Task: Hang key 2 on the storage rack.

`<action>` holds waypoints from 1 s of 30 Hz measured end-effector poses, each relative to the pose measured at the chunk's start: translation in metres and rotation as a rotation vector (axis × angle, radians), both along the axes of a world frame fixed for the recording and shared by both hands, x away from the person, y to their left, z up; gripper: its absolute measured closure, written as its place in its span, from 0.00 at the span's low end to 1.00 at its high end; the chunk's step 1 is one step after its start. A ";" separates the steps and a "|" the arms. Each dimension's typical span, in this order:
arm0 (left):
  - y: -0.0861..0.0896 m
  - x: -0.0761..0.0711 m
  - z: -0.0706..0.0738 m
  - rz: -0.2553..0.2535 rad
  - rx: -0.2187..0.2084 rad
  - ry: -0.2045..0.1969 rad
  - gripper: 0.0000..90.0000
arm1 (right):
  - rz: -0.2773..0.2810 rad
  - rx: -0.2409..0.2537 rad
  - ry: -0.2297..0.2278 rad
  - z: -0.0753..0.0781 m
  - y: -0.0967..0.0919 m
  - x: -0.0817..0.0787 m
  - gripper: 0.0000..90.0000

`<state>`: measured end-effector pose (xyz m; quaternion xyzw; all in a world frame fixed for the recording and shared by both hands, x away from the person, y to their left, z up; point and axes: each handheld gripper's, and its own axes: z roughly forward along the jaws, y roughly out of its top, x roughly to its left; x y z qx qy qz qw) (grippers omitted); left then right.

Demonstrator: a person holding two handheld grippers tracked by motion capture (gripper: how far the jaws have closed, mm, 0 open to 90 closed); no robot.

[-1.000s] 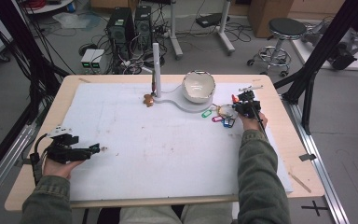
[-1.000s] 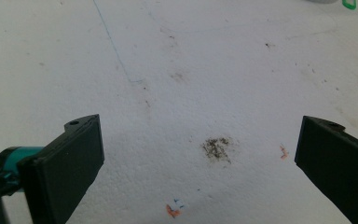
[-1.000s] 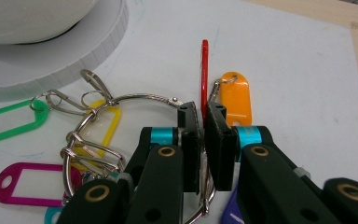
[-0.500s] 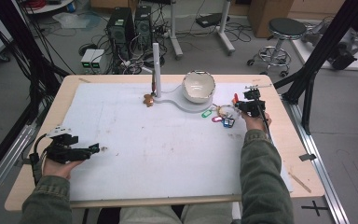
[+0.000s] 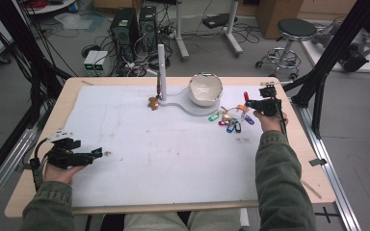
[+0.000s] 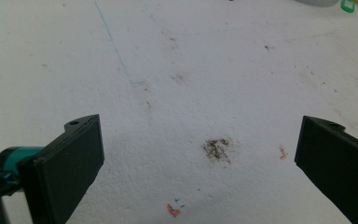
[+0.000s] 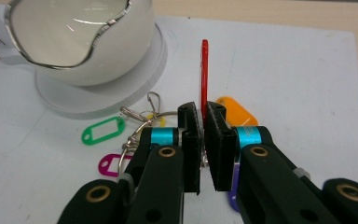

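Wooden counter [image 5: 313, 159] under a stained white mat [image 5: 173, 149]. Far left: left gripper [image 5: 92, 155] resting low near the mat's edge, fingers [image 6: 70, 163] spread wide, nothing between. Centre back: white bowl [image 5: 205, 89] on a white stand [image 5: 183, 103]. Right of it: right gripper [image 7: 204, 140], fingers clamped on a red key tag [image 7: 204, 77] standing upright; the other coloured tags [image 5: 231, 124] lie on the mat below.

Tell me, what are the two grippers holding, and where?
The right gripper pinches the red key tag edge-on by its lower end, with the rest of the key-tag bunch by the bowl. The left gripper is open, holding nothing.
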<state>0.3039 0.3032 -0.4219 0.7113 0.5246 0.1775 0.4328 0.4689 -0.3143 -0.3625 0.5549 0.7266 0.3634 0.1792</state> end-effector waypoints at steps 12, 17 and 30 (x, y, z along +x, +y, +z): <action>0.000 -0.001 0.000 -0.004 -0.001 -0.003 0.02 | 0.056 0.051 0.004 0.028 0.006 -0.009 0.95; 0.001 -0.001 0.001 -0.001 -0.005 -0.005 0.02 | 0.085 0.063 0.018 0.040 0.012 -0.011 0.95; 0.003 -0.001 0.001 -0.001 -0.014 -0.007 0.02 | 0.113 0.139 -0.013 0.075 0.012 -0.024 0.95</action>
